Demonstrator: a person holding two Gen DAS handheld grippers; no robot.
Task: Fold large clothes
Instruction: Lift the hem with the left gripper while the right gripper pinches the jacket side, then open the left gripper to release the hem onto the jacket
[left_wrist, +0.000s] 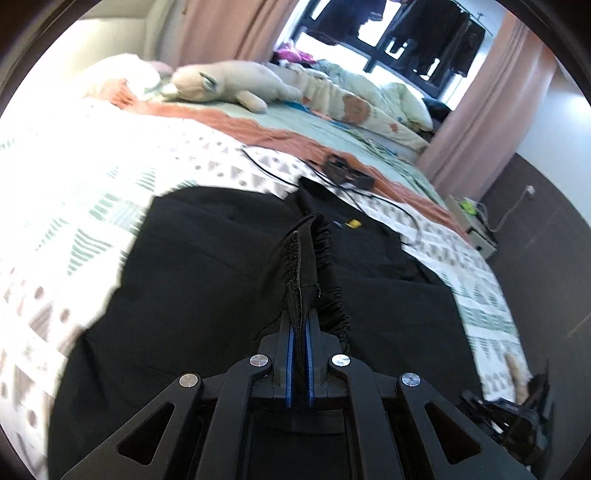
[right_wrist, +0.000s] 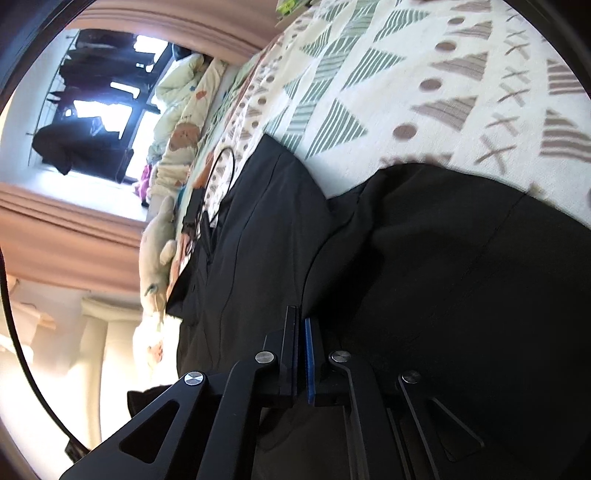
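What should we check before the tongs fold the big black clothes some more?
1. Left tongs gripping an edge of the black garment: ok, fabric is pinched between them.
2. Right tongs gripping cloth: cannot tell, they look closed but the fabric between them is hidden.
3. Garment lying flat on the patterned blanket: not ok, one part is bunched and lifted.
4. Black cable clear of the garment: not ok, it crosses the far edge.
5. Small yellow item off the garment: not ok, it sits on it.

black cables (left_wrist: 280, 173) and small device (left_wrist: 347, 170) beyond garment (left_wrist: 207, 266), patterned blanket (left_wrist: 74, 192) open leftward
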